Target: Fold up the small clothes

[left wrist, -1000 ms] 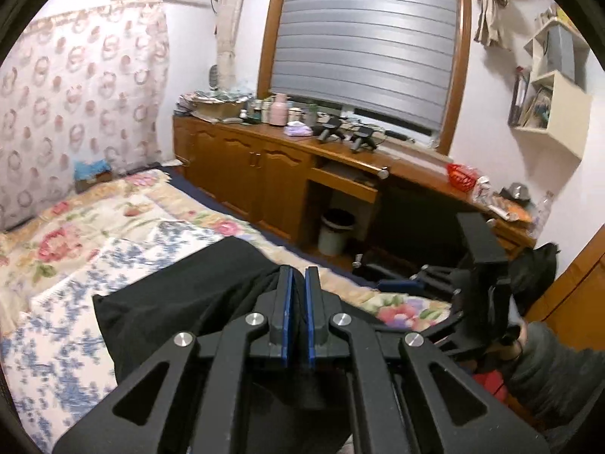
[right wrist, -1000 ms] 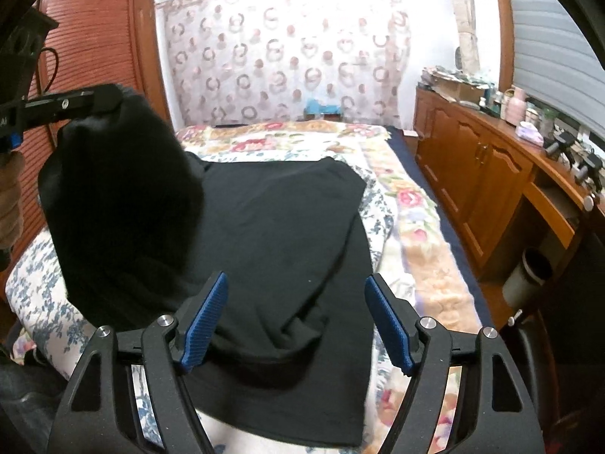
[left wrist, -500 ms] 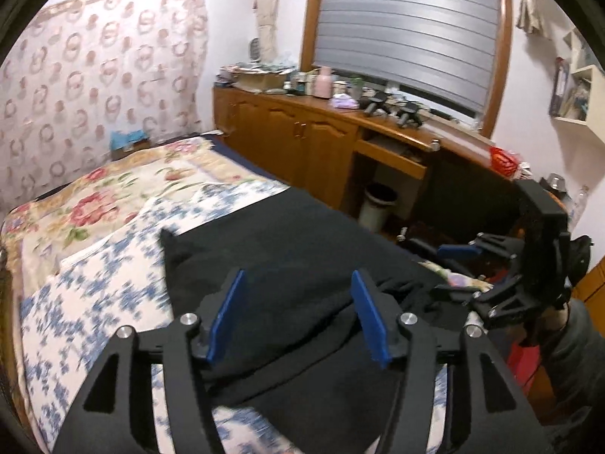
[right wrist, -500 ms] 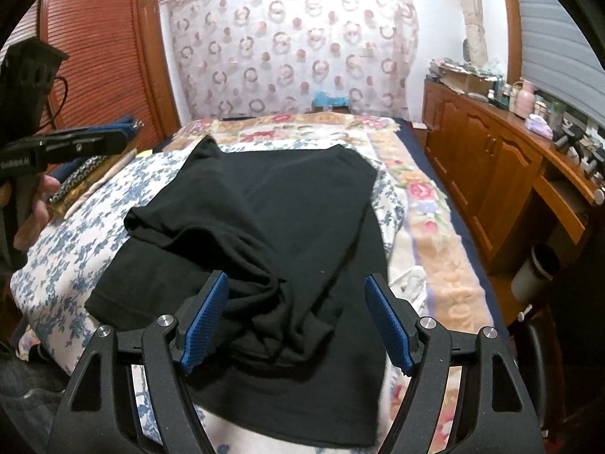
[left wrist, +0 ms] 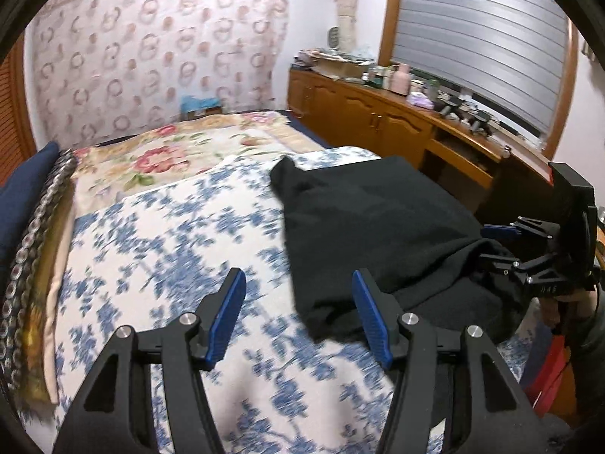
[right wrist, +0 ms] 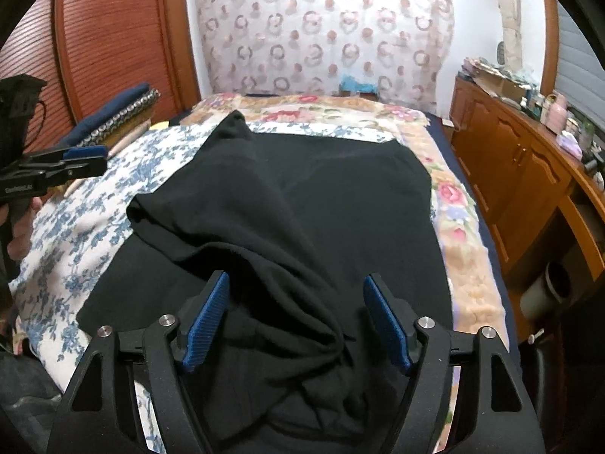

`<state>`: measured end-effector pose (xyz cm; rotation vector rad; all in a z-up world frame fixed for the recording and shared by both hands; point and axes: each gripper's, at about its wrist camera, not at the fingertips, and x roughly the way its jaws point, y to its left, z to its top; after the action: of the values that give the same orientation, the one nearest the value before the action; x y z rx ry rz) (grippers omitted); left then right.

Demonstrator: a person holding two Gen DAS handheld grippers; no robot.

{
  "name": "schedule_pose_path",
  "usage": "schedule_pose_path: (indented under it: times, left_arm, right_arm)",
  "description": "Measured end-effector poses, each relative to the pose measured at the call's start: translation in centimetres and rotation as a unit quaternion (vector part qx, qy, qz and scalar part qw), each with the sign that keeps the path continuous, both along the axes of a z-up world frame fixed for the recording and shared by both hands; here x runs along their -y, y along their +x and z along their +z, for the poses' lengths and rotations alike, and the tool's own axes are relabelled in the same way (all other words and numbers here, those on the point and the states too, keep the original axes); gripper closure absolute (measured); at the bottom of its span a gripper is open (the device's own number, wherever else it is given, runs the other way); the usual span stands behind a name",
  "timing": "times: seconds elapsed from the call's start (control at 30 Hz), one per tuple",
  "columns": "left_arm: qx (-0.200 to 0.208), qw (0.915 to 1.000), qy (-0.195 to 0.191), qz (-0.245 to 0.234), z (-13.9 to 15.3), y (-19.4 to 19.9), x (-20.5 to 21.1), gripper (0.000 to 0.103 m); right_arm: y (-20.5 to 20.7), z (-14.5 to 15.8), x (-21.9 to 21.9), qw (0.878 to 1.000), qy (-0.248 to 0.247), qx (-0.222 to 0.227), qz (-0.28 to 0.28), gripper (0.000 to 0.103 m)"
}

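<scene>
A black garment (right wrist: 302,204) lies on the bed, its left part folded over onto the middle in a loose rumpled layer. It also shows in the left wrist view (left wrist: 370,219), right of centre. My left gripper (left wrist: 298,317) is open and empty over the blue-flowered sheet (left wrist: 159,249), just left of the garment's edge. My right gripper (right wrist: 297,321) is open and empty, low over the bunched near end of the garment, with fabric lying between its fingers. Each gripper shows in the other's view: the right gripper (left wrist: 503,232) and the left gripper (right wrist: 85,153).
A stack of folded cloths (left wrist: 34,204) lies along the bed's left side by the red wooden door (right wrist: 109,34). A wooden cabinet (right wrist: 529,174) with clutter runs along the right wall, with a bin (right wrist: 552,287) on the floor beside the bed.
My left gripper, shut on the garment's side a second ago, opened and let it drop folded over the middle. It then swung left off the cloth. My right gripper moved lower over the near end.
</scene>
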<state>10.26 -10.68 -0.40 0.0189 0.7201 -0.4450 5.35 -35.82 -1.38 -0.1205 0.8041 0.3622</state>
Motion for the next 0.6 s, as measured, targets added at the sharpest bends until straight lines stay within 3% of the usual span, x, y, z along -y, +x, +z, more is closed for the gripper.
schedule_pose_path:
  times: [0.3, 0.47, 0.6]
  left_arm:
    - [0.006, 0.9998, -0.004, 0.02, -0.4, -1.3, -1.8, 0.045]
    - [0.009, 0.9997, -0.007, 0.023, -0.6, -1.8, -2.2, 0.045]
    - [0.011, 0.9995, -0.016, 0.026, -0.8, -2.0, -2.3, 0.045]
  right_arm:
    - [1.4, -1.2, -0.4, 1.0, -0.008, -0.027, 0.006, 0.05]
    - [1.5, -1.1, 0.0, 1.0, 0.006, -0.027, 0.013, 0.081]
    - [0.8, -0.2, -0.3, 1.0, 0.016, -0.007, 0.026, 0.091]
